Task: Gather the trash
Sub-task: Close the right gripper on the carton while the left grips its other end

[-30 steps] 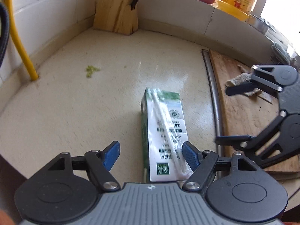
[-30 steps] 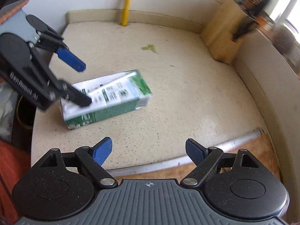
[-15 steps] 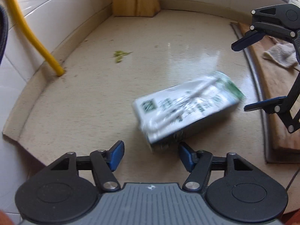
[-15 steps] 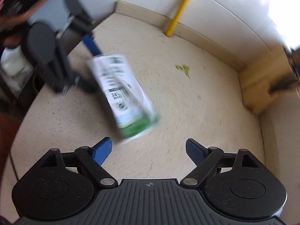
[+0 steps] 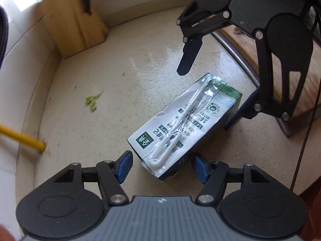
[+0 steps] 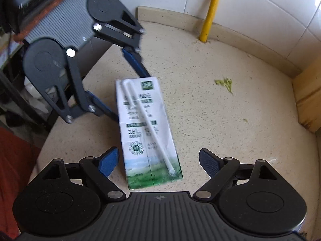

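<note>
**Milk carton lies flat between two spread grippers**

The milk carton (image 5: 184, 124) lies flat on the speckled countertop (image 5: 124, 64), its white printed face up with a wrapped straw (image 6: 147, 124) stuck diagonally along it; in the left wrist view it runs from the frame's centre toward 2 o'clock, its near end sitting between the blue fingertips of the left gripper (image 5: 162, 167); those fingers stand apart, one on each side of the carton's end, just beside it, though I cannot tell whether either pad touches it.

The right gripper (image 6: 158, 161) is likewise spread wide; in its own view the carton's green end lies between the pads, nearer the left pad, with a clear gap to the right one; seen from the left wrist camera, this gripper comes in from 1 o'clock, one finger raised above the carton, the other low at its far end.

A scrap of green leaf (image 5: 92, 102) lies on the counter at 9 o'clock of the carton, well apart; a wooden knife block (image 5: 80, 26) stands against the wall at 11 o'clock; a yellow pipe (image 6: 210, 10) rises from the counter's back edge at 1 o'clock in the right wrist view; a wooden board (image 5: 289, 70) lies at 3 o'clock beyond a metal strip.
</note>
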Demonstrator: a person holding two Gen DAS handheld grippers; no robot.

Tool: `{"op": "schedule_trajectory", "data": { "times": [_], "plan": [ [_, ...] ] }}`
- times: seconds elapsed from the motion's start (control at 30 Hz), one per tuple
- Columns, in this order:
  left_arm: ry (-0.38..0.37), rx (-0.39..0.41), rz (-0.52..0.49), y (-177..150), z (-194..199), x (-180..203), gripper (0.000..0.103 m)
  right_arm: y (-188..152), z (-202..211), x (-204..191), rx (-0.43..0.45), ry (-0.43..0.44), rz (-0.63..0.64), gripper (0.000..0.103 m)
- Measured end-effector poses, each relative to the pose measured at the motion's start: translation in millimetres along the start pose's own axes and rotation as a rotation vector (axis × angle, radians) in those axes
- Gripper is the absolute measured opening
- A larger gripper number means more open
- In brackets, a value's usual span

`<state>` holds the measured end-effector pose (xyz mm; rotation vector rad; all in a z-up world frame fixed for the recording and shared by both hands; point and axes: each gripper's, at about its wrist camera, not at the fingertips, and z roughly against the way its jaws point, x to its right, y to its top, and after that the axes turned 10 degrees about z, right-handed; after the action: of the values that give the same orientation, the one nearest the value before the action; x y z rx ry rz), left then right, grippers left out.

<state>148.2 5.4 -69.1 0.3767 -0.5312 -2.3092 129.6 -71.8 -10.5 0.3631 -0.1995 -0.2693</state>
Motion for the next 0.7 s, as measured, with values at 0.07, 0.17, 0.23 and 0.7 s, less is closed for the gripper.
{"op": "schedule_trajectory", "data": {
  "times": [0.07, 0.17, 0.23, 0.7],
  "plan": [
    [0.002, 0.013, -0.058, 2.5, 3.8, -1.6, 0.061, 0.2, 1.4, -1.2, -0.004, 0.001, -0.003, 0.091],
    [-0.003, 0.027, -0.122, 9.2, 10.5, -7.7, 0.062, 0.0, 3.4, 2.5, 0.005, 0.007, -0.034, 0.09],
    [-0.012, 0.02, -0.186, 13.3, 10.2, -7.6, 0.062, 0.4, 3.2, 4.5, 0.009, 0.013, -0.049, 0.089],
    [0.061, 0.017, -0.722, 40.1, -20.1, 29.4, 0.072, -6.7, -7.6, -4.6, -0.062, 0.012, -0.017, 0.081]
  ]
}}
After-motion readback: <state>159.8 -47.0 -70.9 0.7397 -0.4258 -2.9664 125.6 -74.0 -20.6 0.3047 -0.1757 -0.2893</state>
